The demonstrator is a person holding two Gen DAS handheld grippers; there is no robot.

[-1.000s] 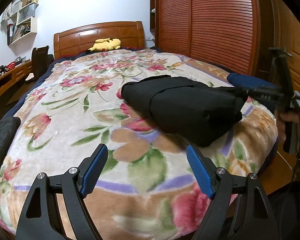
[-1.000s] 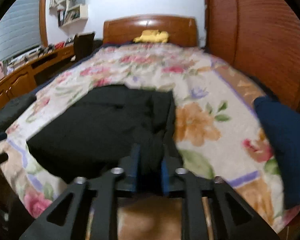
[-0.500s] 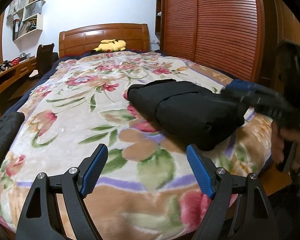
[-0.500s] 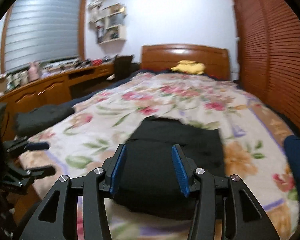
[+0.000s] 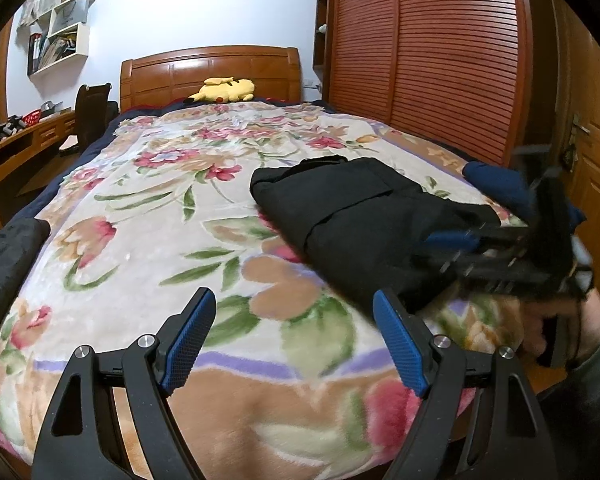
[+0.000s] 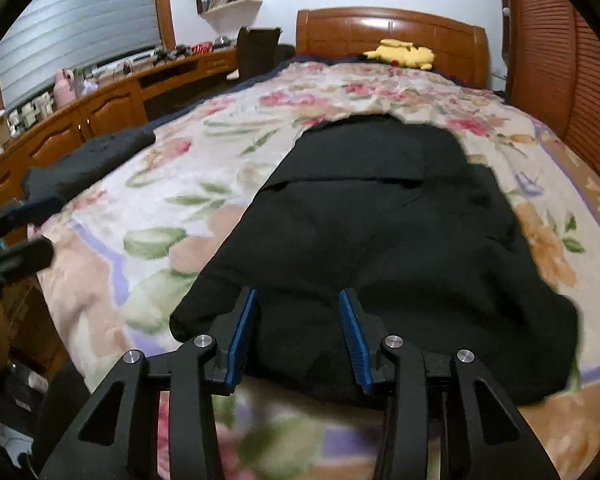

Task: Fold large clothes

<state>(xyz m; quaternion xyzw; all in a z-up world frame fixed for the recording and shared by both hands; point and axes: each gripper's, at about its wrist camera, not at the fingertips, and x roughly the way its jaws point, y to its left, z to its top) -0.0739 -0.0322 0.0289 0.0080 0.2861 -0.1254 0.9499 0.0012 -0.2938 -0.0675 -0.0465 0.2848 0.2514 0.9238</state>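
A black garment (image 5: 364,216), folded into a thick bundle, lies on the floral blanket (image 5: 160,208) near the bed's right front corner. My right gripper (image 6: 298,332) hovers low over the near edge of the garment (image 6: 380,240). Its jaws are closing, the blue pads still apart, with black cloth showing between them but not pinched. In the left wrist view the same right gripper (image 5: 452,248) is a blur at the bundle's right end, held by a hand (image 5: 560,332). My left gripper (image 5: 296,336) stands open over bare blanket, left of the bundle, with nothing between its fingers.
A second dark garment (image 6: 88,156) lies at the bed's left edge. A navy folded item (image 5: 496,188) sits at the right edge. A yellow plush toy (image 5: 224,90) rests by the headboard. Slatted wardrobe doors (image 5: 440,60) stand close on the right, a wooden desk (image 6: 100,108) on the left.
The right gripper, earlier shut on the black cloth, has let go and opened. It has drawn back and sunk toward the garment's near edge. The left gripper has stayed put.
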